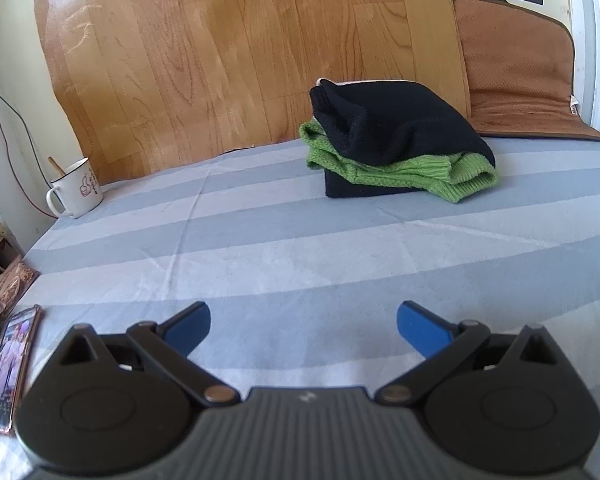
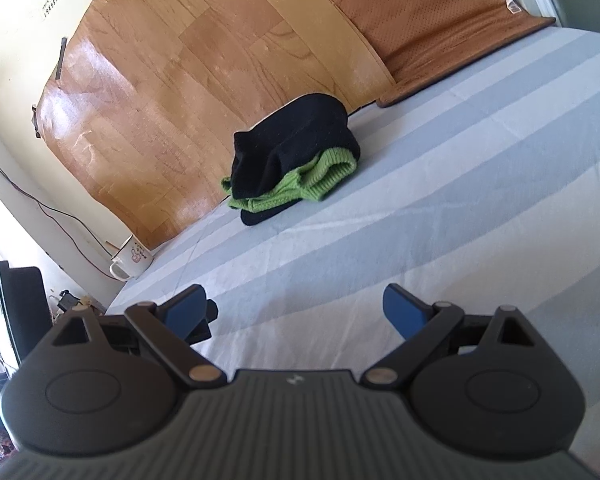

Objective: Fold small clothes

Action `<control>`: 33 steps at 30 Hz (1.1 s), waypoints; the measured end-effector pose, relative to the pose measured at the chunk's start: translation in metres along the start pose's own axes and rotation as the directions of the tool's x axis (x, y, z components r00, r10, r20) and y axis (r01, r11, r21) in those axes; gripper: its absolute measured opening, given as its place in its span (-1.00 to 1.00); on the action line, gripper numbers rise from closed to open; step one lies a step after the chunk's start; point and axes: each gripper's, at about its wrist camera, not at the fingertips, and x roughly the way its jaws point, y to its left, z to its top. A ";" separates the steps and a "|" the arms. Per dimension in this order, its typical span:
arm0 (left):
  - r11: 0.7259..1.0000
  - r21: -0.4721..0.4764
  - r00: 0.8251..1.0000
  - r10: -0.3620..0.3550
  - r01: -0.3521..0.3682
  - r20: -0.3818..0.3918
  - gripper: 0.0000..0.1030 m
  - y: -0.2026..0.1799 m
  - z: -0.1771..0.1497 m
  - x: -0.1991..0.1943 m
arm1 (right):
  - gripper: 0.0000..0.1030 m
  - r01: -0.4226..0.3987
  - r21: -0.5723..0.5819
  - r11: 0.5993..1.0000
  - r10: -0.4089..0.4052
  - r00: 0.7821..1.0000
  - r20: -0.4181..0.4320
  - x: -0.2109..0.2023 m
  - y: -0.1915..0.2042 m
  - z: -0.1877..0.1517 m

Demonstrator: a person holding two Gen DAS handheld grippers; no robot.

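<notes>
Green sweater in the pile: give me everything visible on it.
The green sweater is a bright green chunky knit with ribbed edges, folded and sandwiched in a small stack: a black garment lies on top, another black piece beneath. Its edges stick out at the front and sides. The stack sits on the striped sheet, near the wooden panel.

A white enamel mug (image 1: 77, 189) with a wooden stick in it stands at the far left corner of a grey-and-white striped bedsheet (image 1: 300, 248), against a wood-grain panel (image 1: 228, 52). A brown perforated mat (image 1: 520, 76) leans at the far right. A phone (image 1: 12, 364) lies on the sheet's left edge.
</notes>
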 end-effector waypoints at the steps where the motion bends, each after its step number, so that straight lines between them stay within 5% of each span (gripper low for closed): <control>1: 1.000 0.001 1.000 0.001 -0.001 -0.001 0.99 -0.001 0.001 0.001 | 0.88 0.001 -0.001 1.000 -0.001 1.000 0.001 0.001 -0.001 0.001; 33: 0.998 0.066 0.999 -0.014 0.017 -0.039 0.99 -0.043 0.036 0.032 | 0.88 -0.006 0.045 0.999 0.005 1.000 0.016 0.015 -0.040 0.032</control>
